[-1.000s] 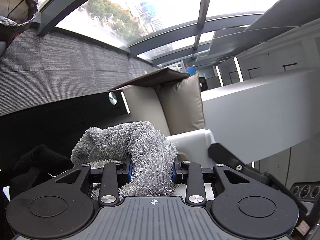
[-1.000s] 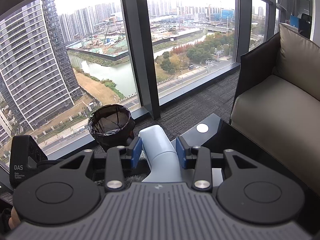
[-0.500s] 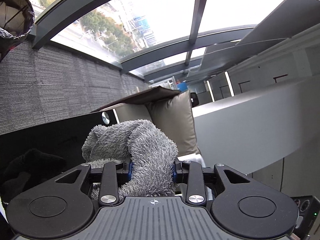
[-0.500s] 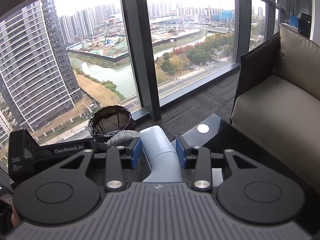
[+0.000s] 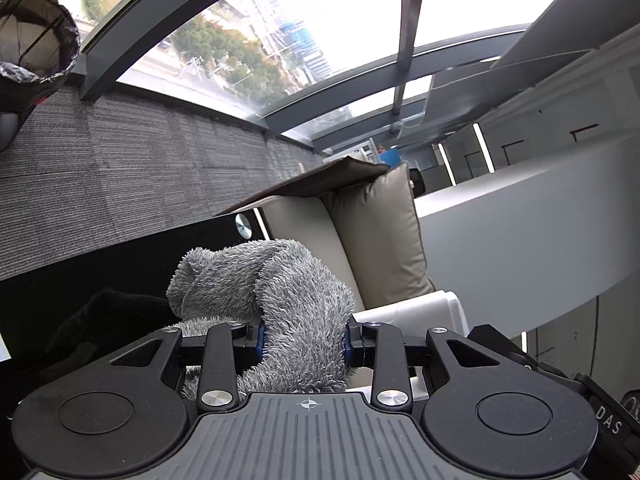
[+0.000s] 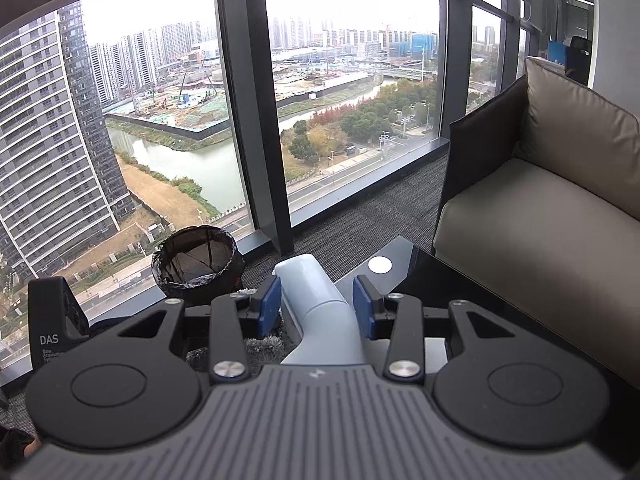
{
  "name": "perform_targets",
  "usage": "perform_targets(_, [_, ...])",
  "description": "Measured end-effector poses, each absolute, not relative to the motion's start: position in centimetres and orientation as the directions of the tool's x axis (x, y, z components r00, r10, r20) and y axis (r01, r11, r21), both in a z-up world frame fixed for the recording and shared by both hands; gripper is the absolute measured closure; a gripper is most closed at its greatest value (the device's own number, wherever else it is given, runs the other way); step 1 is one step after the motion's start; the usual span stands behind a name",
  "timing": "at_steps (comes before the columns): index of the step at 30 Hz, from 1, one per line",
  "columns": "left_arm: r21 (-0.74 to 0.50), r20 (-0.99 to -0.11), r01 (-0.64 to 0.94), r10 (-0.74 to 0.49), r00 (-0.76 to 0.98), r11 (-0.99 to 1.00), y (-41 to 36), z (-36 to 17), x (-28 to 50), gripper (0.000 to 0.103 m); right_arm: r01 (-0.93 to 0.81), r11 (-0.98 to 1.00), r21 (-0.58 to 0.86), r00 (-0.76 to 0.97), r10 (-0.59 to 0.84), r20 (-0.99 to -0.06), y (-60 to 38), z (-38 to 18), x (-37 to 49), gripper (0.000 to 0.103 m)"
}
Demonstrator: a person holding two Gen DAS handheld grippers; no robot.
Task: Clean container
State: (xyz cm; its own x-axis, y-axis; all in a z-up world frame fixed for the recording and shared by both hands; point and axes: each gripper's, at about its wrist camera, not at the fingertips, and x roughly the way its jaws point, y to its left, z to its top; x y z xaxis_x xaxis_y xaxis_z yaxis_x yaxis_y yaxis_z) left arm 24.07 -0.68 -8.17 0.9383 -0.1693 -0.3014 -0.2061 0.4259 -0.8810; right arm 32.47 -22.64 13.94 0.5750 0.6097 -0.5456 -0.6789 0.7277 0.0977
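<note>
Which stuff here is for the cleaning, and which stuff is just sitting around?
For the cleaning:
- fluffy grey cloth, pinched in the left gripper
- pale blue container, between the fingers of the right gripper

Just sitting around:
- bin with a black liner
- beige sofa
- black glass table

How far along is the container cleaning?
Done: both tools are loaded. The left gripper is clamped on the grey cloth, and the right gripper holds the pale container above the black table. In hand: the cloth sits right beside the container, so wiping looks about to start or underway. Left: the wiping itself and setting things down. Whether any part is clean cannot be told.
</note>
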Motion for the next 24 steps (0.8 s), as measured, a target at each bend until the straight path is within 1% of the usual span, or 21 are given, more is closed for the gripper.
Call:
perform_targets(1, [-0.879,-0.292,-0.193,-0.172,0.941,0.436,-0.8,-7.7,23.8,0.075,-0.662,0.743,0.099,0.597,0.603,-0.530,-23.1,14.1,32.1,0.035])
perform_targets(4, [-0.875,-0.255,-0.145,-0.183,0.950,0.462,-1.3,-6.1,23.4,0.075,-0.605,0.789,0.111,0.657,0.572,-0.491,-25.2,14.5,30.9,0.034])
perform_targets(8, [-0.865,-0.202,-0.080,-0.198,0.959,0.496,-1.9,-4.2,22.5,0.075,-0.524,0.842,0.125,0.719,0.517,-0.465,-28.3,14.1,28.7,0.028])
perform_targets(11, [-0.842,-0.158,-0.018,-0.214,0.964,0.539,-2.8,-2.5,21.8,0.075,-0.465,0.879,0.107,0.760,0.458,-0.461,-30.1,13.2,26.8,0.027])
perform_targets(15, [-0.801,-0.099,0.073,-0.252,0.963,0.594,-4.7,-0.2,21.4,0.075,-0.437,0.895,0.092,0.792,0.431,-0.432,-31.6,11.5,24.1,0.025])
perform_targets(17, [-0.777,-0.084,0.109,-0.274,0.958,0.619,-5.7,0.7,21.5,0.075,-0.427,0.901,0.079,0.804,0.418,-0.422,-32.1,10.6,22.8,0.024])
perform_targets(18, [-0.761,-0.076,0.129,-0.286,0.955,0.636,-6.5,1.3,21.8,0.075,-0.413,0.907,0.084,0.813,0.409,-0.415,-32.5,10.0,22.0,0.023])
perform_targets(20, [-0.728,-0.067,0.164,-0.307,0.949,0.666,-7.8,2.1,21.9,0.075,-0.408,0.905,0.125,0.816,0.422,-0.394,-33.6,9.0,20.6,0.016])
perform_targets(24, [-0.676,-0.059,0.226,-0.357,0.932,0.701,-10.3,2.9,22.5,0.075,-0.415,0.888,0.199,0.810,0.460,-0.365,-35.2,7.0,18.0,0.015])
